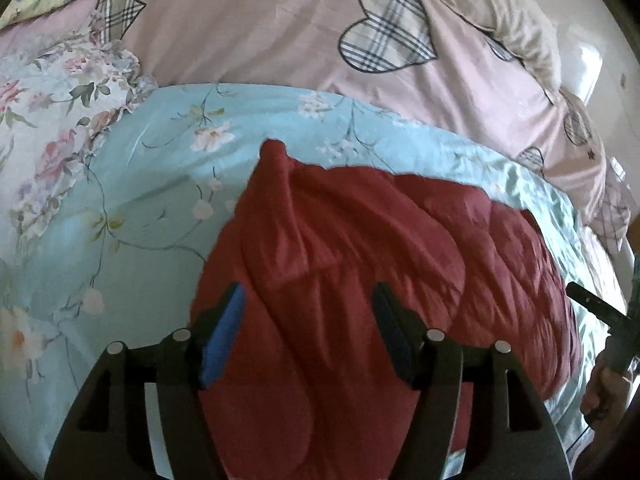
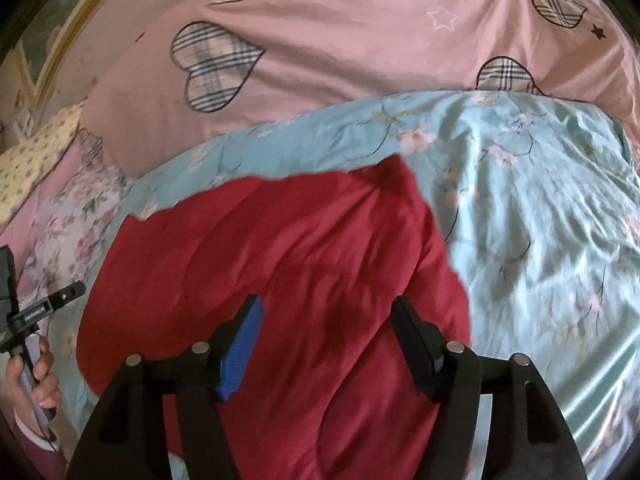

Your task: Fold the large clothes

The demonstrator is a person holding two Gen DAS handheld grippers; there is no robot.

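Note:
A dark red quilted jacket (image 1: 360,248) lies bunched on a light blue floral sheet (image 1: 152,184) on the bed; it also shows in the right wrist view (image 2: 280,256). My left gripper (image 1: 308,316) is open and empty, hovering over the jacket's left part, with blue pads (image 1: 222,340). My right gripper (image 2: 326,332) is open and empty above the jacket's right part. The other gripper's handle and the hand holding it show at the right edge of the left wrist view (image 1: 600,320) and at the left edge of the right wrist view (image 2: 28,312).
A pink duvet (image 1: 260,32) with plaid hearts lies behind the blue sheet, also in the right wrist view (image 2: 340,60). A white floral cloth (image 1: 60,112) lies at the left. A beige pillow (image 1: 508,12) is at the back right.

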